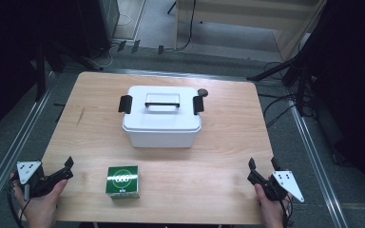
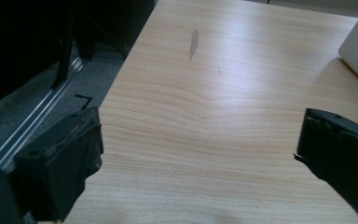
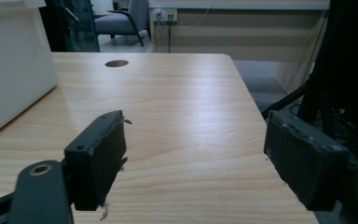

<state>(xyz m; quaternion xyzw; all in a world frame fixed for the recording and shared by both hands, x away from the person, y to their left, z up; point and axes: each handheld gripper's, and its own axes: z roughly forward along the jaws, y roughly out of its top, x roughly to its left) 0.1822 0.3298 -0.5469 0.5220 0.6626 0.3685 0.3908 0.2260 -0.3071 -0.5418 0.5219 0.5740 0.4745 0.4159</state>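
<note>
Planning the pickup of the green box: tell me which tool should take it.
Left, probably. The green box sits near the front edge, left of centre, close beside the open left tool. The right tool, also open, is across the table, much farther from it.

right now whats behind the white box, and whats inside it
Behind the white box, by its far right corner, a small dark round spot shows on the table. The closed lid hides the inside.

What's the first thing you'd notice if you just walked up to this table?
The big white lidded box with black clasps and a handle, sitting mid-table. Next, the small green box near the front edge, nearer the left gripper than the right gripper; both grippers are open at the front corners.
</note>
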